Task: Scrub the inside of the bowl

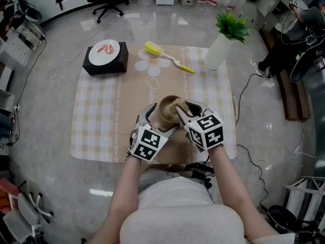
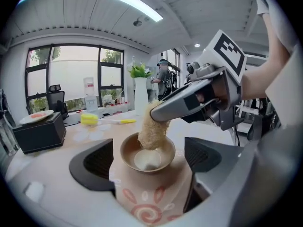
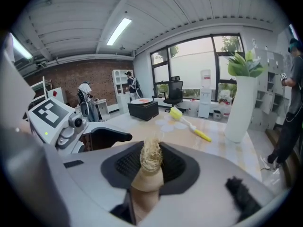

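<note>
A brown bowl is held up over the near part of the table mat, tilted, with its beige red-swirled outside toward the left gripper's camera. My left gripper is shut on the bowl, one pad on each side. My right gripper comes in from the right, shut on a straw-coloured loofah scrubber. The scrubber's lower end hangs inside the bowl against its far wall. In the right gripper view the scrubber sticks out between the closed pads of the right gripper; the bowl is hidden there.
A checked mat covers the table. At its far side lie a yellow dish brush, a white vase with a green plant, and a black box carrying a white plate. A person stands at the far right.
</note>
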Demonstrator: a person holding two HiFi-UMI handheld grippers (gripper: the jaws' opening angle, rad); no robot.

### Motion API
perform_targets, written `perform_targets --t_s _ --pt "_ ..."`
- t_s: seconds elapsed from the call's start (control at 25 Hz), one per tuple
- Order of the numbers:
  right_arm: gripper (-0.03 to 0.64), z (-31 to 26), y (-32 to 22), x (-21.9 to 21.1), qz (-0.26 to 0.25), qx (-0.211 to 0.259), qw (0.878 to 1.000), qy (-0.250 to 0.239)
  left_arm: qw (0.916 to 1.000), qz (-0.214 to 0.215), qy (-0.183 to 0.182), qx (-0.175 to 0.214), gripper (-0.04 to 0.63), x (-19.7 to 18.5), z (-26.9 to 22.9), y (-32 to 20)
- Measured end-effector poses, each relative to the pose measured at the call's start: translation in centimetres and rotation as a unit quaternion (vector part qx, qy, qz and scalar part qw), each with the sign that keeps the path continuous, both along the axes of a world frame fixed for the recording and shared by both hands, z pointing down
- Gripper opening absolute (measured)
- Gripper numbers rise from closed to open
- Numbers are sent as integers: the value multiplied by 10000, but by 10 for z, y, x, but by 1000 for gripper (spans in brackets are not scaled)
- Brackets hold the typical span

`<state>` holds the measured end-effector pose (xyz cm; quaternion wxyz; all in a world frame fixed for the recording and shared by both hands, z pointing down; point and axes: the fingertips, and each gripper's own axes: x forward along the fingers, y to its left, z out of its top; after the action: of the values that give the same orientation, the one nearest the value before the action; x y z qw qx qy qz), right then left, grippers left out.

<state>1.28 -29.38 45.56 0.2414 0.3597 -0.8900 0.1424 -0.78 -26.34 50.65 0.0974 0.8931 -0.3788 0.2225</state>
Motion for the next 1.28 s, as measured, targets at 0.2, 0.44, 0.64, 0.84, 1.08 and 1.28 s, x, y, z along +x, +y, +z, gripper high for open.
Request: perform_targets --t_s 0.2,0.44,0.64,0.84,1.08,1.28 --pt "98 -11 8 -6 6 140 9999 -54 9996 -202 60 196 397 -4 -22 8" --pt "98 -32 13 -7 91 385 9991 -159 9959 -525 71 740 197 -13 -55 9" --pt "98 -54 18 -4 204 620 9973 -333 9877 -850 166 1299 2 -21 -91 2" --pt "98 -67 26 -3 221 807 9957 -405 9834 -998 203 1502 2 -23 -109 1" --pt "98 -92 29 -2 200 1263 9903 -535 9788 -1060 269 1733 2 -20 -128 -1" --pt "98 -102 27 -2 145 1425 9884 -503 9755 -1101 316 1881 2 -19 -142 -6"
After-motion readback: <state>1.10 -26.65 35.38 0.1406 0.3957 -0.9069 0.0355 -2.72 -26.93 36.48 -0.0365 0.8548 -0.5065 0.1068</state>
